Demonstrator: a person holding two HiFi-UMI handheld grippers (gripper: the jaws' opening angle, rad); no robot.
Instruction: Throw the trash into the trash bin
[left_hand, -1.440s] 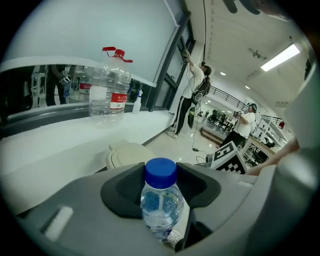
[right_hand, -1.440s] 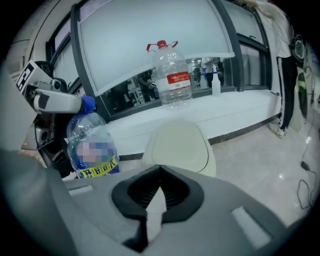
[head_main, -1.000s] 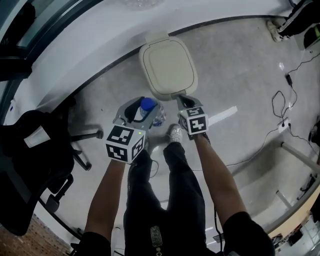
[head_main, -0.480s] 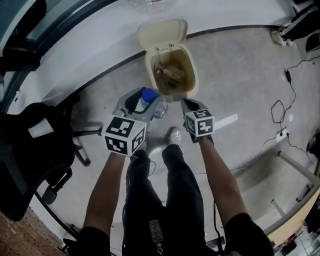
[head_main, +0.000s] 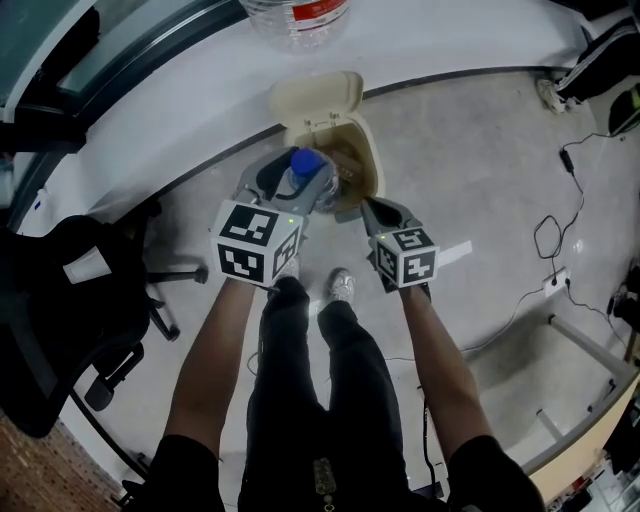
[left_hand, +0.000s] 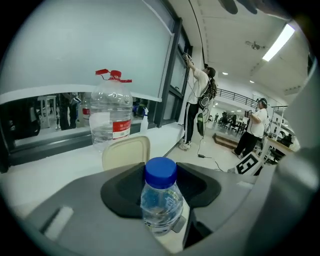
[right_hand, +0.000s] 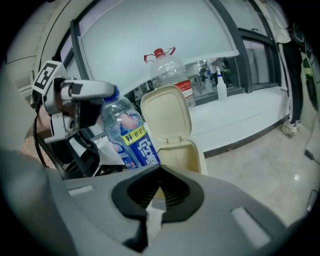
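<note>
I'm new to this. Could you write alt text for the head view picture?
Seen from above, a person's left gripper holds a blue-capped clear bottle next to the open mouth of a beige trash bin on a grey floor. The right gripper hovers at the bin's near rim.

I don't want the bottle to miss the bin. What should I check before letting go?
1. The lid is up: ok.
2. Grip of the left hand-held gripper on the bottle: ok.
3. The bottle is over the opening of the bin: cannot tell; the head view shows it at the left rim.
4. Room inside the bin: cannot tell.
5. The right hand-held gripper is shut on its paper scrap: ok.
</note>
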